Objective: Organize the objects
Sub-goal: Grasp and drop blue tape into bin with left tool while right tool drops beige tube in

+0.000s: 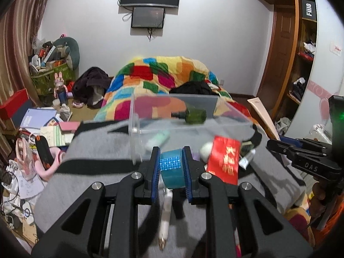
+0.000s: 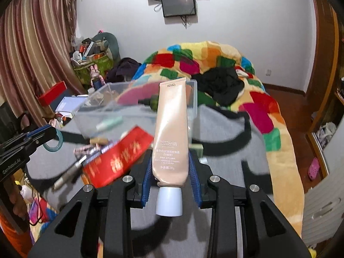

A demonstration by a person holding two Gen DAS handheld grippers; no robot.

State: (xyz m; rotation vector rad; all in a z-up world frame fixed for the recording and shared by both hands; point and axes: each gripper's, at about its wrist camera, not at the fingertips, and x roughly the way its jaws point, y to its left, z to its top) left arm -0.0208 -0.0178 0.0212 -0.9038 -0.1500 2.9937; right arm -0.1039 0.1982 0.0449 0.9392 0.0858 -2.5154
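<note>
Teal tape roll (image 1: 172, 169) clenched edgewise between blue pads of left gripper (image 1: 171, 167), lifted above grey blanket (image 1: 96, 148), just short of clear plastic box (image 1: 137, 116). Peach cream tube (image 2: 171, 137) pinched near its white cap by right gripper (image 2: 171, 169), cap toward camera. Green bottle (image 1: 193, 115) lying inside box; red envelope (image 1: 225, 161) beside box on blanket.

Teal tape roll (image 1: 172, 169) upright, peach tube (image 2: 171, 137) cap-down
</note>
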